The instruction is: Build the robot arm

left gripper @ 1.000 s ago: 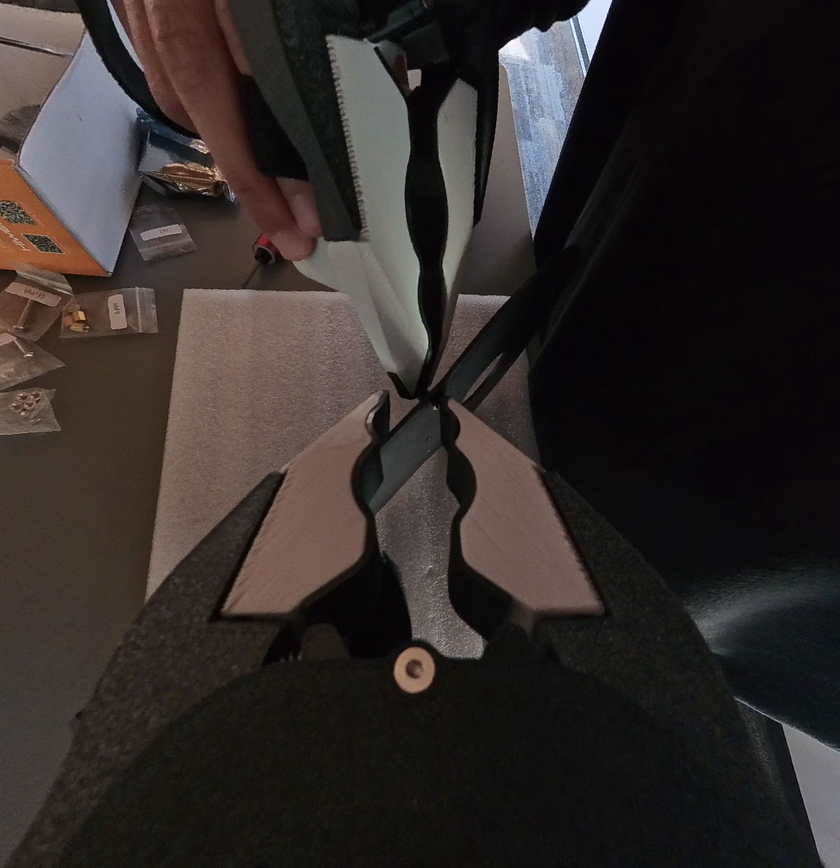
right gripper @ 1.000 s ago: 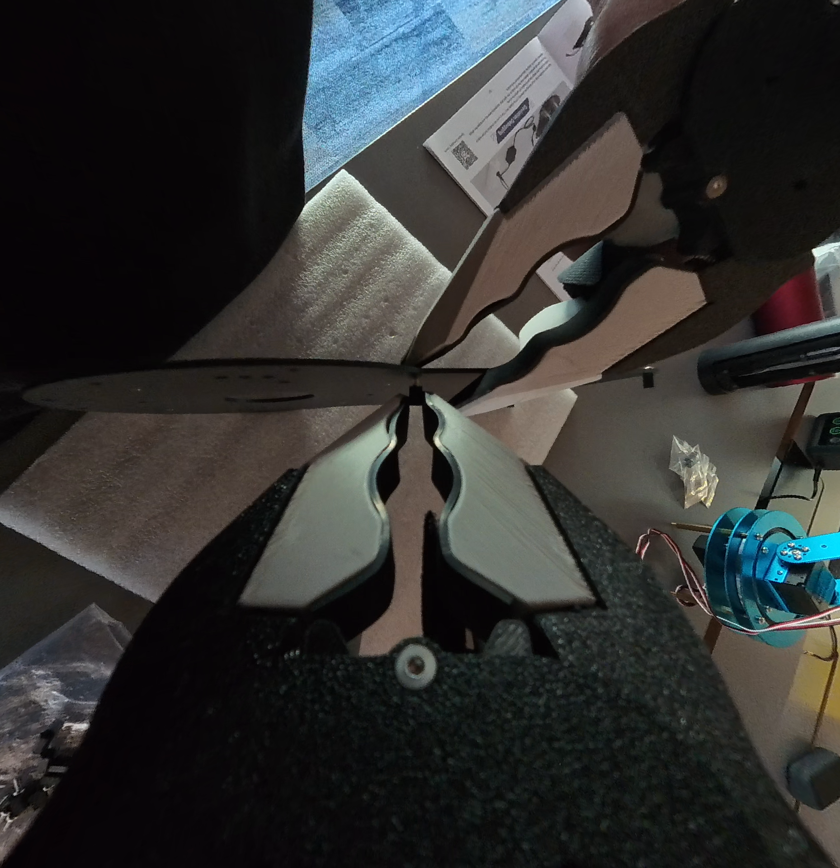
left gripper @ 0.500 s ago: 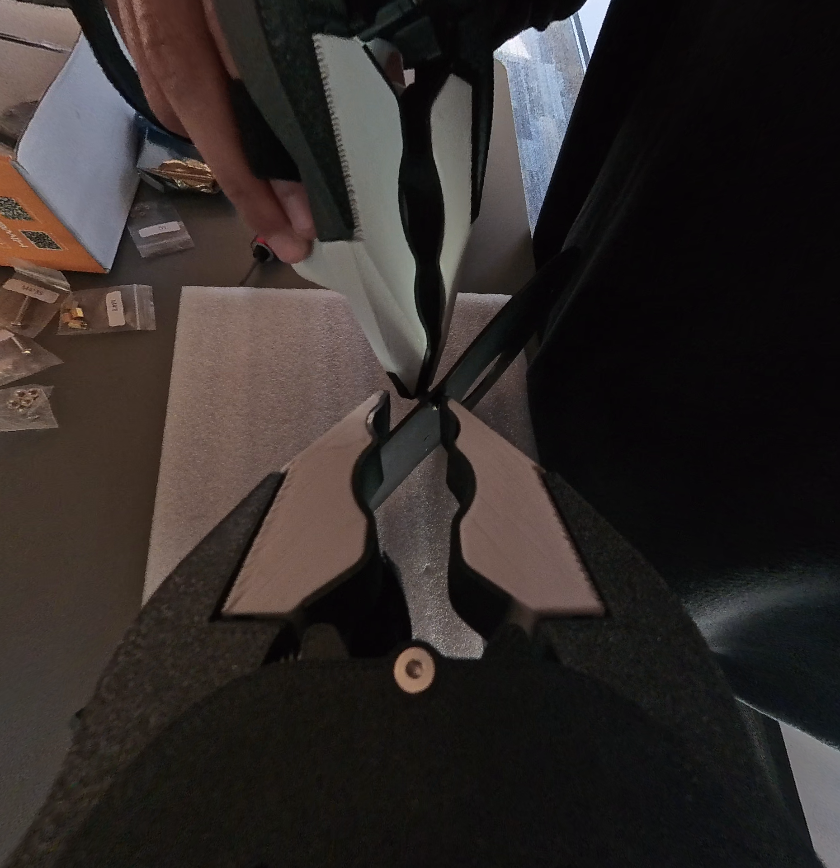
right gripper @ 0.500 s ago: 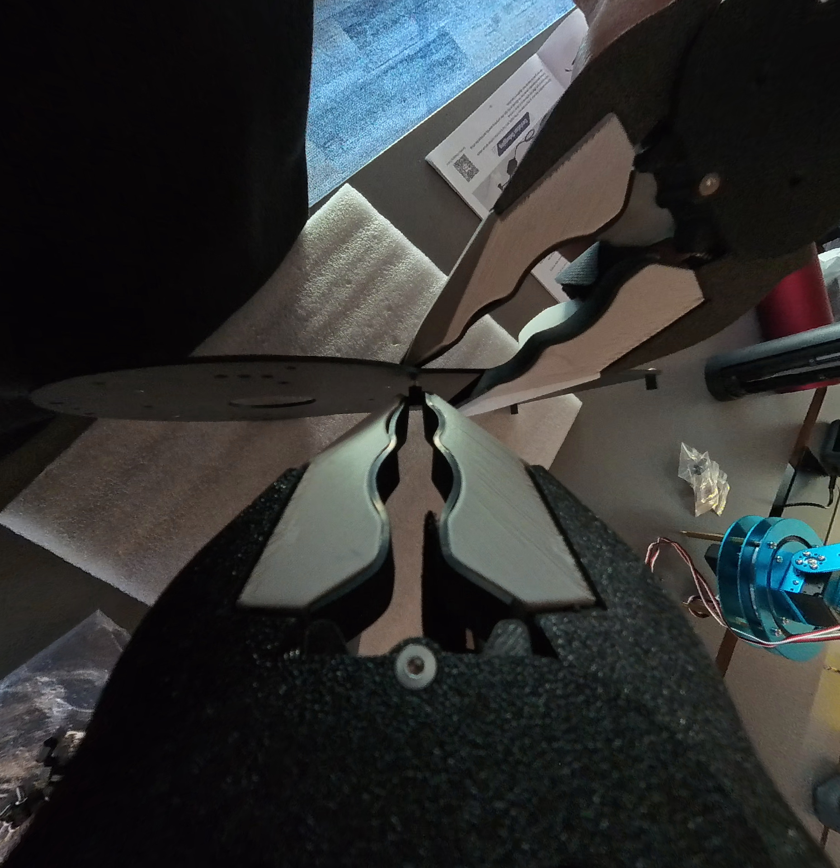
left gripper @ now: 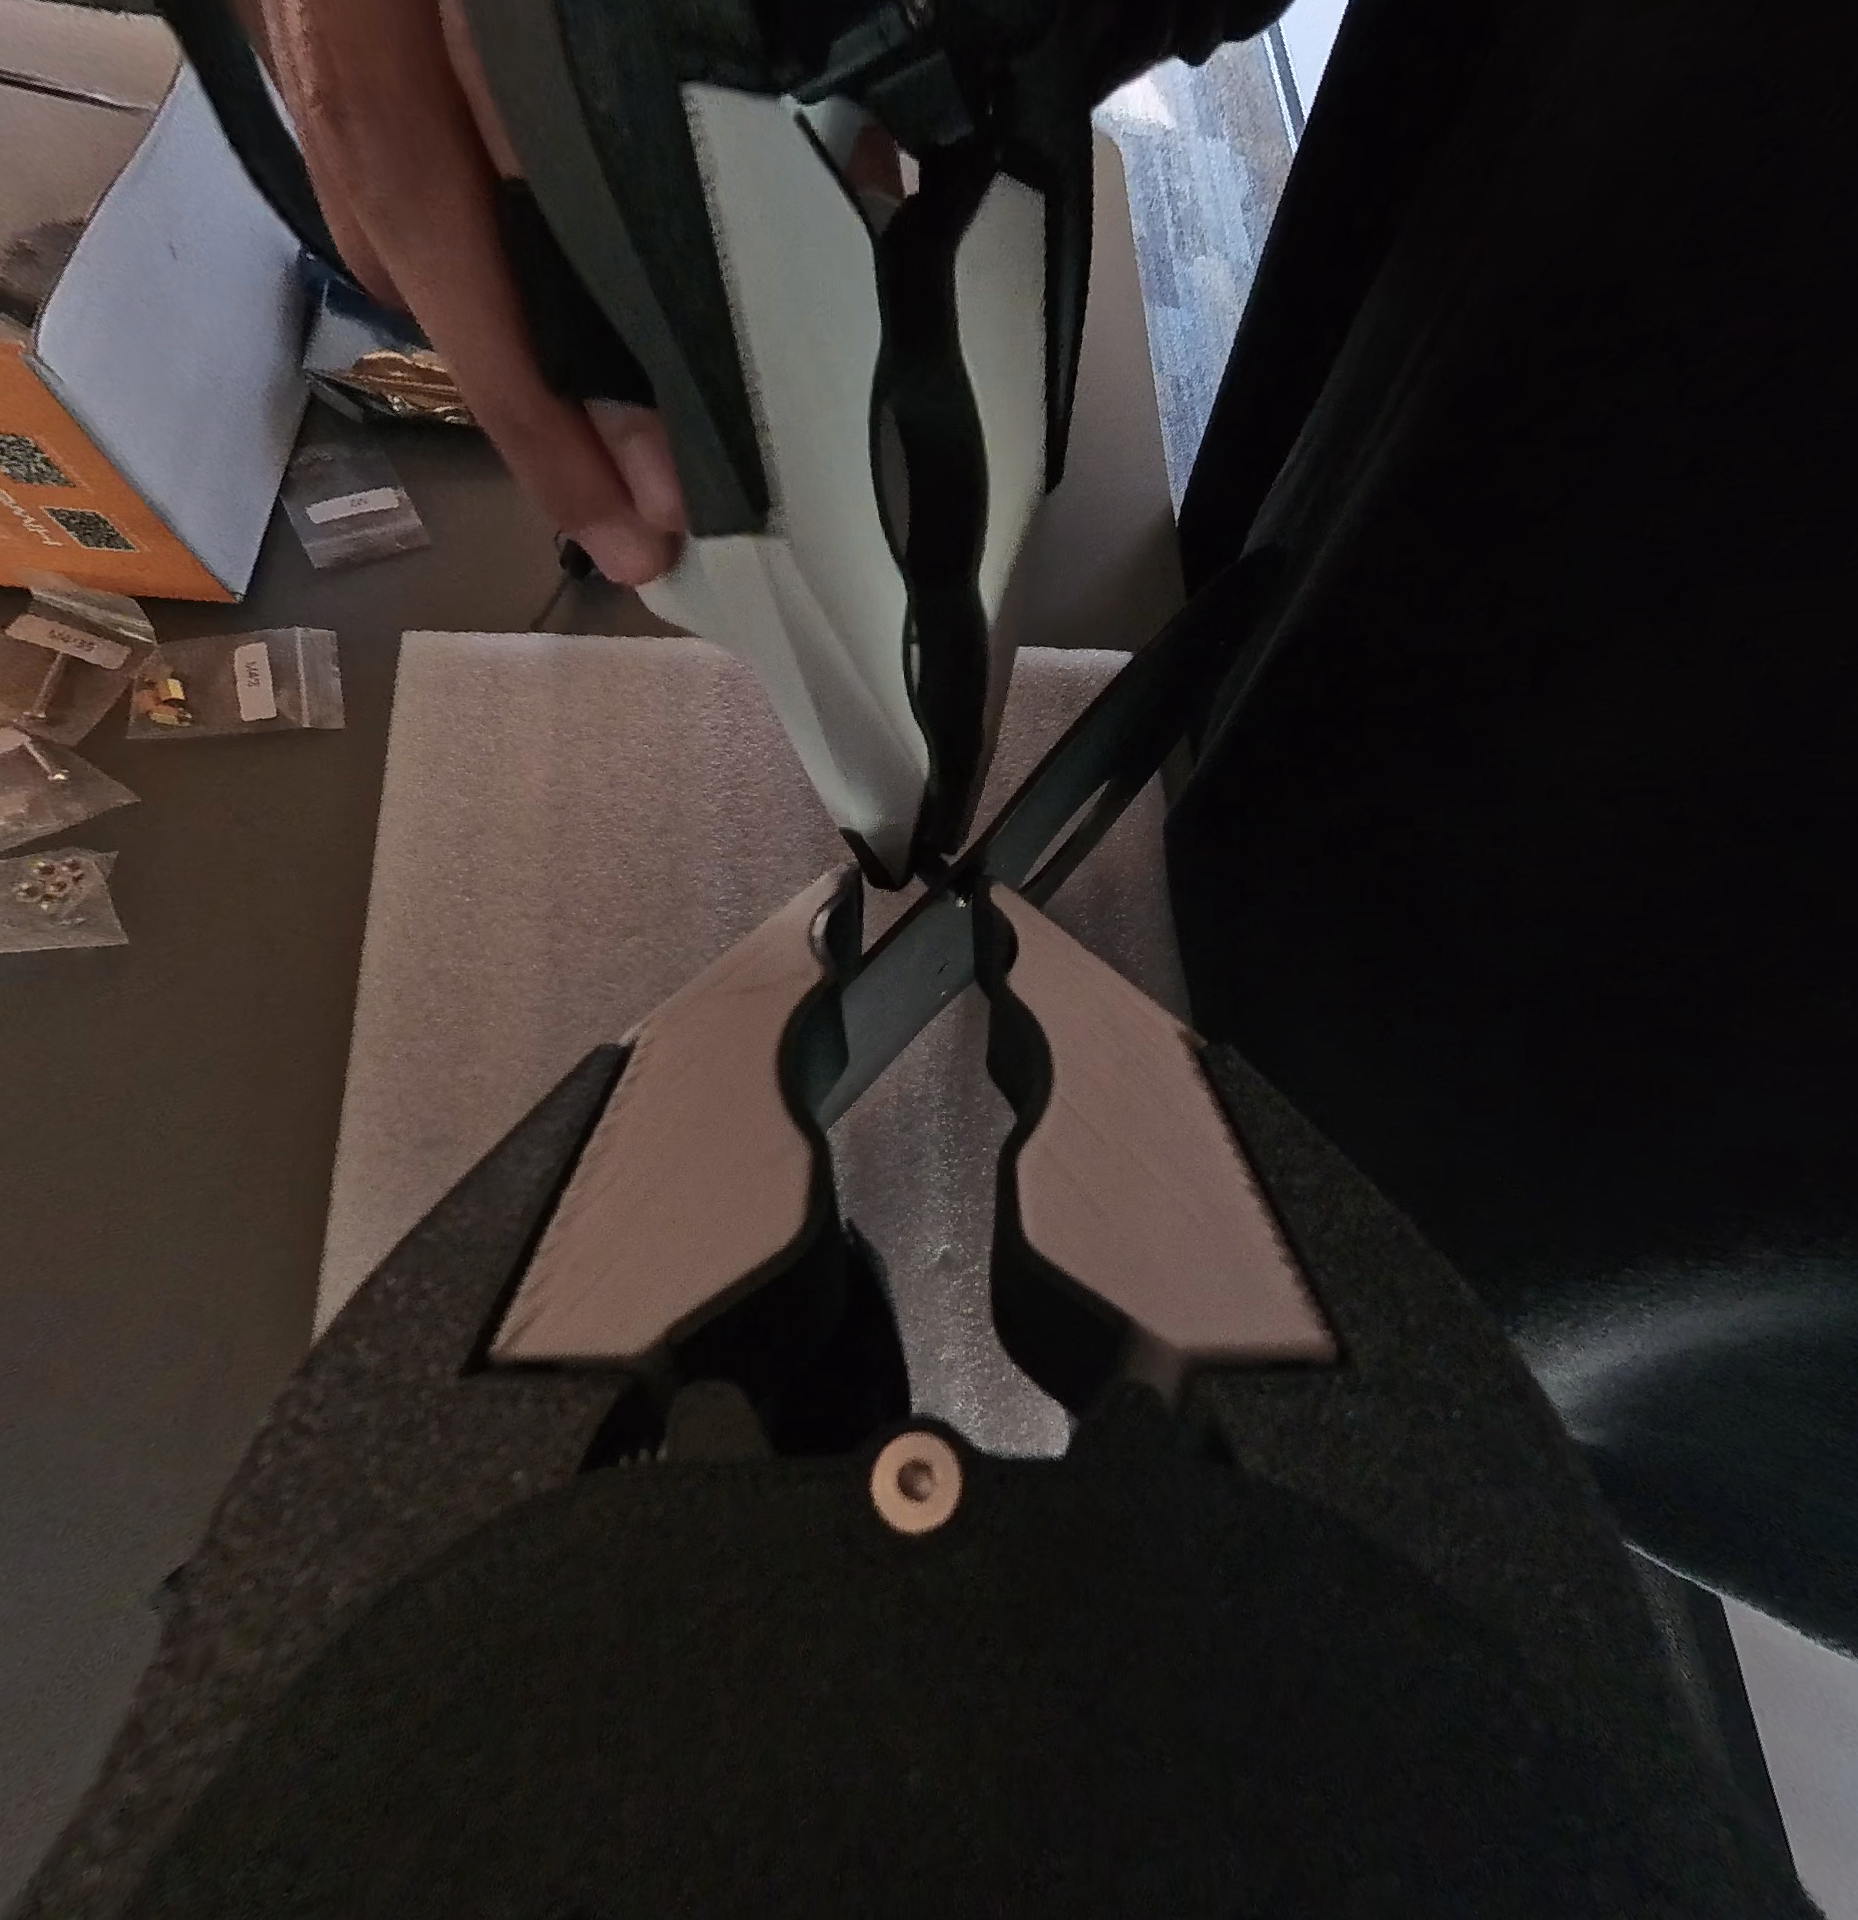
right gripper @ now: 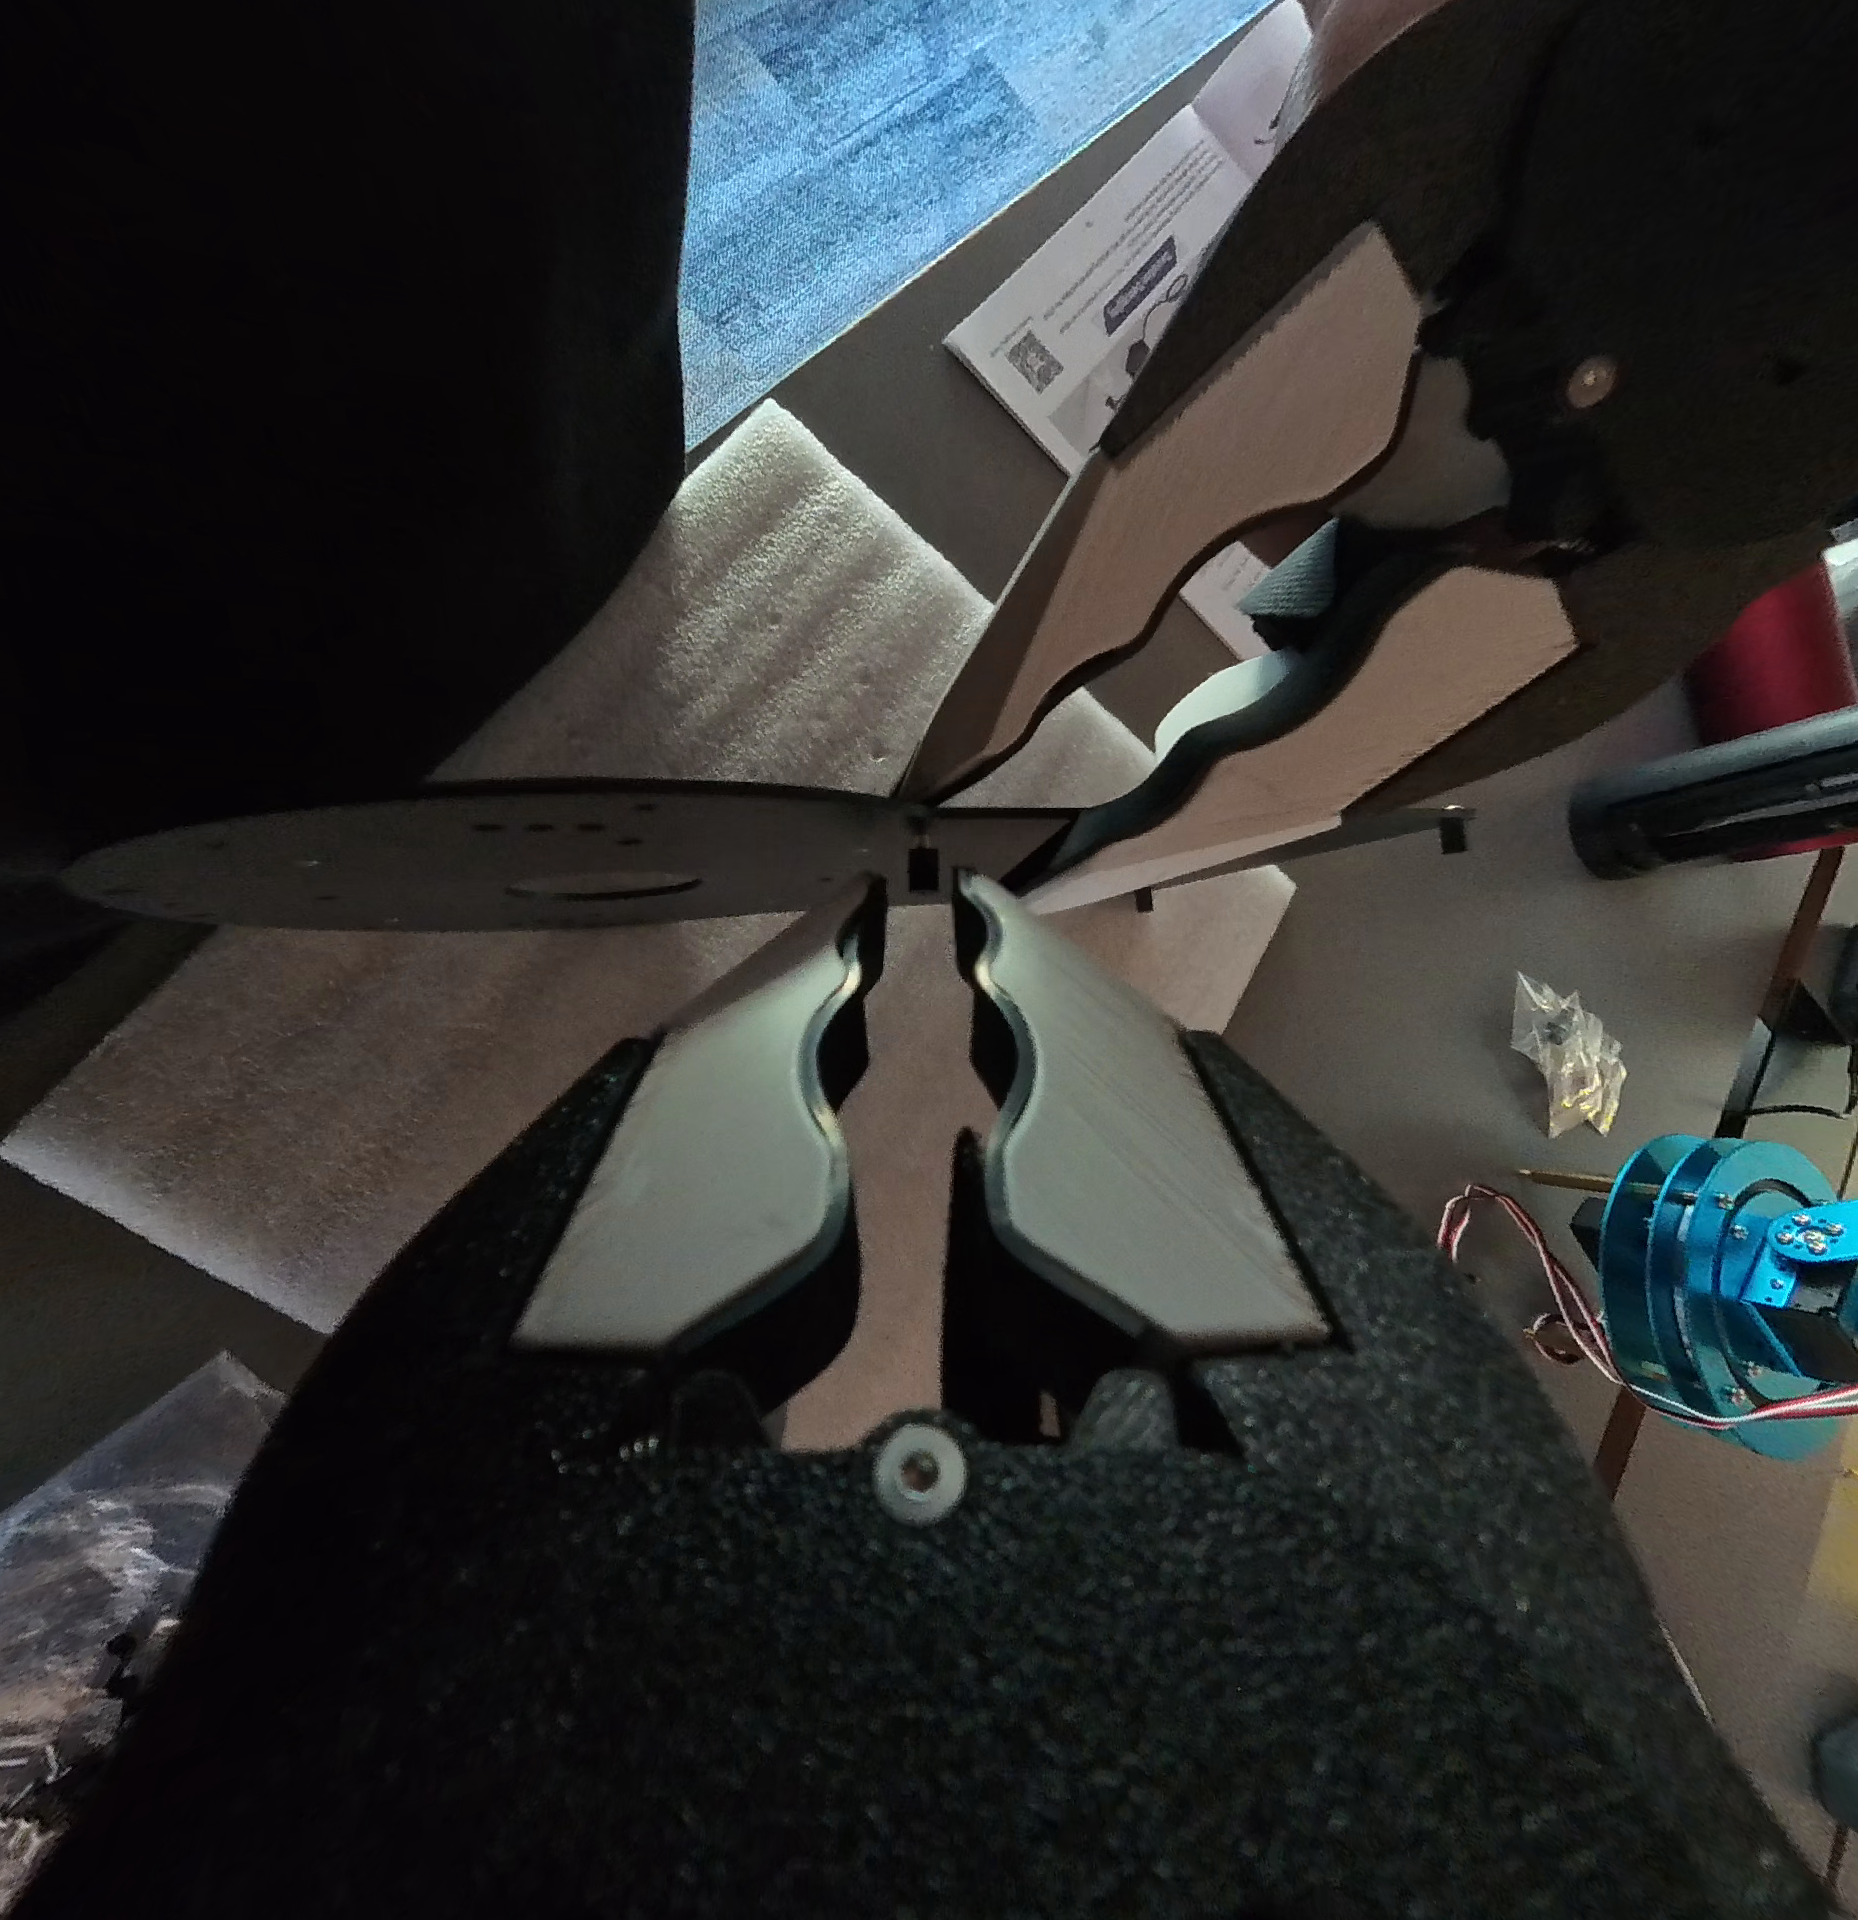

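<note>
A thin black round plate (right gripper: 437, 862) with small holes and a slot hangs level above a white foam sheet (right gripper: 748, 644). My left gripper (left gripper: 917, 894) is shut on the plate (left gripper: 894, 997), which shows edge-on and runs diagonally between its fingers. In the right wrist view the left gripper (right gripper: 935, 805) comes in from the upper right and pinches the plate's rim. My right gripper (right gripper: 920, 894) sits at the plate's near edge by a small notch, its jaws a little apart and not clamping. It shows from above in the left wrist view (left gripper: 909, 873), with a hand (left gripper: 468, 312) on it.
An orange-and-white box (left gripper: 125, 364) and small bags of hardware (left gripper: 234, 681) lie left of the foam (left gripper: 592, 831). A booklet (right gripper: 1101, 312), a clear bag (right gripper: 1569, 1049), a black cylinder (right gripper: 1735, 790) and a blue metal robot base (right gripper: 1714, 1299) sit on the table. A large dark shape (left gripper: 1527, 727) fills the side. My two grippers' fingertips are within a few centimetres of each other.
My right gripper's jaws have parted slightly at the plate's edge, where they were closed on it before. The left gripper keeps its hold on the plate.
</note>
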The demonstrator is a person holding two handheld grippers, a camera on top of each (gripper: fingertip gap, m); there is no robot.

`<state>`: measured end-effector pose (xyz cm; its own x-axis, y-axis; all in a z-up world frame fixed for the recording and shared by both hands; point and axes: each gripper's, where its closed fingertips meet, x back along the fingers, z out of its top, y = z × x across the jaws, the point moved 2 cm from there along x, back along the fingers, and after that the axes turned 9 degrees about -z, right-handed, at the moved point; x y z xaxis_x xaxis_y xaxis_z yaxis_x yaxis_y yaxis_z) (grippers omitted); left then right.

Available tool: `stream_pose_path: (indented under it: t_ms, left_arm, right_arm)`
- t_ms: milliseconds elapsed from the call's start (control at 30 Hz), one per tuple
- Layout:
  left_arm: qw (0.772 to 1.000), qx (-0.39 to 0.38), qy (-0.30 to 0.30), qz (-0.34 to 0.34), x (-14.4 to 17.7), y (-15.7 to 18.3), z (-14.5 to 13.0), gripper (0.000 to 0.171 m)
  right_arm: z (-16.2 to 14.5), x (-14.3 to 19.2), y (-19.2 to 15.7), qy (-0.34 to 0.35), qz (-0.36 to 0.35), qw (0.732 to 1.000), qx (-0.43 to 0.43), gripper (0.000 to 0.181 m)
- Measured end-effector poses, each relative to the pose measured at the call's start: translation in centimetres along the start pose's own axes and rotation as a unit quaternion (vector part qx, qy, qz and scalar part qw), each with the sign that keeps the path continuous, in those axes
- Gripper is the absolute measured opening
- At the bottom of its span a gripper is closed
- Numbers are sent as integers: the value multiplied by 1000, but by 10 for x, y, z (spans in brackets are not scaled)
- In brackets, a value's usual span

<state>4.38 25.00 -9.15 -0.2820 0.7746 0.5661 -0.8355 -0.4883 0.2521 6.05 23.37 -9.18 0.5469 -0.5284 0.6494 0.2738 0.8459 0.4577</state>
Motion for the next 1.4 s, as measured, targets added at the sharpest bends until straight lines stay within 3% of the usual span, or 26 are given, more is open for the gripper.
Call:
stream_pose_path:
  t_ms: [167, 233, 333, 400, 500, 567, 633, 667, 733, 833, 900, 967, 1033, 1067, 1133, 1267, 1333, 1367, 1400]
  left_arm:
    - [1000, 1, 3, -3, 1, 1, -1, 20]
    - [1000, 2, 6, -6, 1, 1, -1, 20]
    - [1000, 5, 11, -14, 1, 1, 0, 19]
    - [1000, 7, 13, -21, 2, 1, 0, 19]
    - [1000, 8, 14, -25, 2, 1, 0, 19]
    - [1000, 7, 12, -24, 2, 1, 0, 19]
    - [1000, 7, 10, -22, 2, 2, -1, 19]
    - [1000, 7, 11, -22, 2, 2, -1, 19]
    - [1000, 5, 15, -25, 2, 2, -1, 18]
    - [999, -3, 25, -33, 2, 1, 0, 18]
    - [999, -11, 24, -37, 1, -1, 1, 18]
    - [998, -28, 17, -46, 1, -2, 2, 17]
    - [997, -42, 6, -58, 1, -2, 2, 16]
    - [997, -47, -3, -62, 1, -3, 2, 15]
    - [996, -60, -22, -69, 1, -1, 1, 15]
    - [993, -81, -40, -74, 3, 2, -1, 14]
    - [992, -91, -51, -78, 3, 4, -2, 13]
    - [990, -98, -58, -80, 4, 5, -3, 12]
    - [989, -103, -65, -83, 4, 5, -3, 12]
  right_arm:
    - [7, 19, 13, 50, -36, 997, -53, 22]
    - [2, 26, 23, 77, -42, 988, -129, 33]
    - [-10, 21, 22, 146, 4, 951, -271, 48]
    - [-16, 15, 19, 209, 34, 908, -361, 52]
    - [-15, 5, 16, 288, 80, 817, -494, 59]
    - [-18, 0, 15, 301, 64, 771, -558, 61]
    - [-26, 5, 18, 306, 9, 720, -622, 50]
    - [-22, 17, 17, 320, -22, 717, -619, 49]
    - [-10, 40, 12, 309, -130, 761, -555, 37]
    - [-1, 53, -2, 180, -263, 865, -387, 37]
    - [-6, 59, -6, 88, -340, 898, -265, 41]
    - [-15, 61, -19, 14, -362, 917, -167, 10]
    - [-26, 57, -32, -31, -306, 941, -144, 24]
    - [-31, 59, -34, -34, -277, 941, -193, 34]
    - [-35, 74, -36, -4, -233, 920, -314, 34]
    - [-11, 97, -32, 86, -192, 825, -525, 46]
    - [11, 88, -37, 99, -195, 799, -561, 49]
    - [17, 83, -38, 91, -224, 786, -569, 41]
    - [19, 77, -41, 74, -254, 773, -577, 45]
